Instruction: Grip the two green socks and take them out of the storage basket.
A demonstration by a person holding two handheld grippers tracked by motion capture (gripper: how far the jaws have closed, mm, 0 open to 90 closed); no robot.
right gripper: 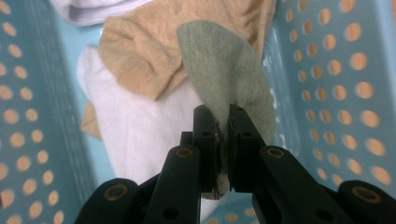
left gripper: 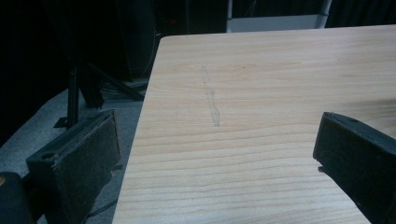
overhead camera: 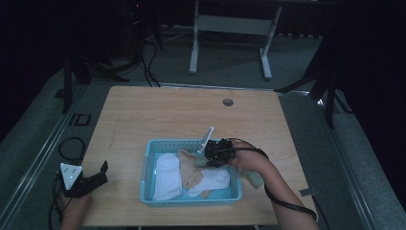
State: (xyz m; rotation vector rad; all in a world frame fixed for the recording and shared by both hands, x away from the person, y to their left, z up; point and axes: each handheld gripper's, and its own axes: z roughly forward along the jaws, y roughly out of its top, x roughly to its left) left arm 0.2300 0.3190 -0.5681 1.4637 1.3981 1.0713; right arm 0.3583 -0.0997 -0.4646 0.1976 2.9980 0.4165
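Far half of table (overhead camera: 191, 110) bare, open passage. Blue basket (overhead camera: 148, 165) walls hem in socks (overhead camera: 167, 175) (approach from above). Left near corner free.

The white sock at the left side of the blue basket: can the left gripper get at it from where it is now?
Probably yes. The left gripper is open over bare table left of the basket. Nothing lies between them, and the white sock sits uncovered; only the low wall must be cleared.

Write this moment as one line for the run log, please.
right tongs: shut on green sock, over blue basket | left tongs: open, idle above table
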